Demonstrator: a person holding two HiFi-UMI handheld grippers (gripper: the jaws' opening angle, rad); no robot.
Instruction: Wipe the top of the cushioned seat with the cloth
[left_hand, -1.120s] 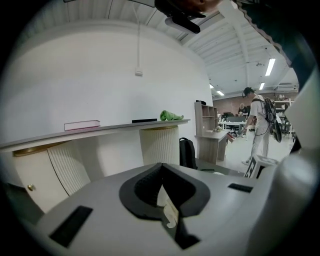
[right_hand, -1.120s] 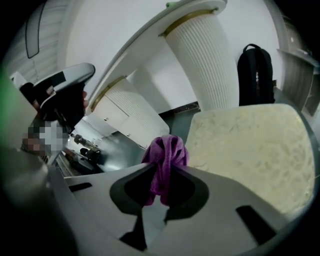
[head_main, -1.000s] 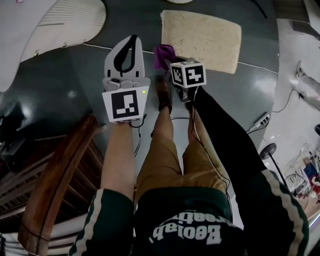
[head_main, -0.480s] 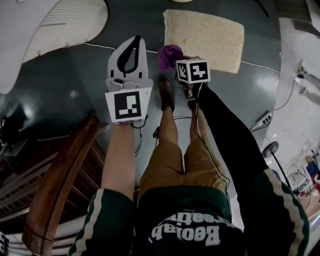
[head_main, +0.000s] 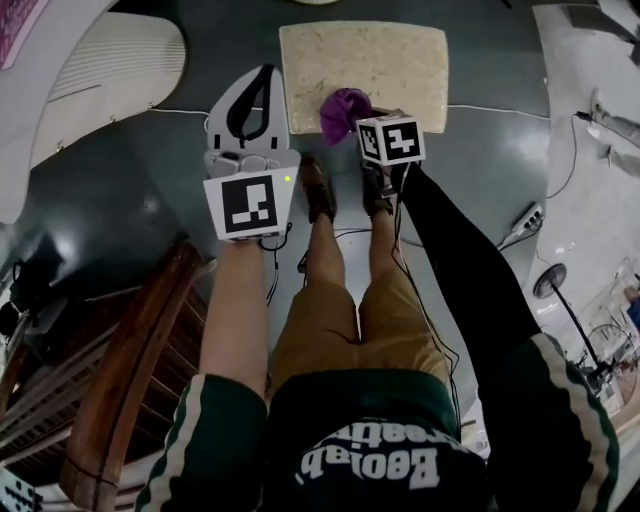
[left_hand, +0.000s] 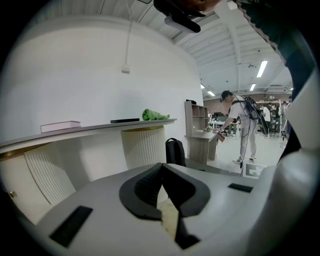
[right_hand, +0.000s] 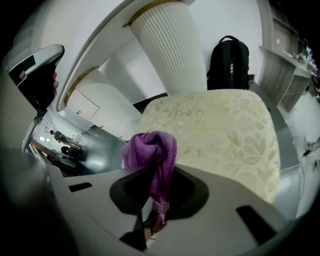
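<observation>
The cushioned seat (head_main: 365, 62) is a cream, leaf-patterned square pad on the dark floor ahead of the person's feet; it fills the middle of the right gripper view (right_hand: 220, 135). A bunched purple cloth (head_main: 343, 112) hangs over the seat's near edge, with my right gripper (head_main: 352, 118) shut on it. In the right gripper view the cloth (right_hand: 154, 152) bulges out from between the jaws. My left gripper (head_main: 260, 85) is held to the left of the seat, over bare floor, jaws shut with nothing in them (left_hand: 162, 185).
A white curved counter on ribbed columns (head_main: 120, 55) stands at the left. A black backpack (right_hand: 229, 62) rests behind the seat. A brown wooden chair (head_main: 120, 370) is at the lower left. A power strip (head_main: 525, 222) and cables lie on the floor at right.
The right gripper with the purple cloth has come forward over the seat's near edge. The view has shifted so the seat sits closer and more central. The left gripper stays shut.
</observation>
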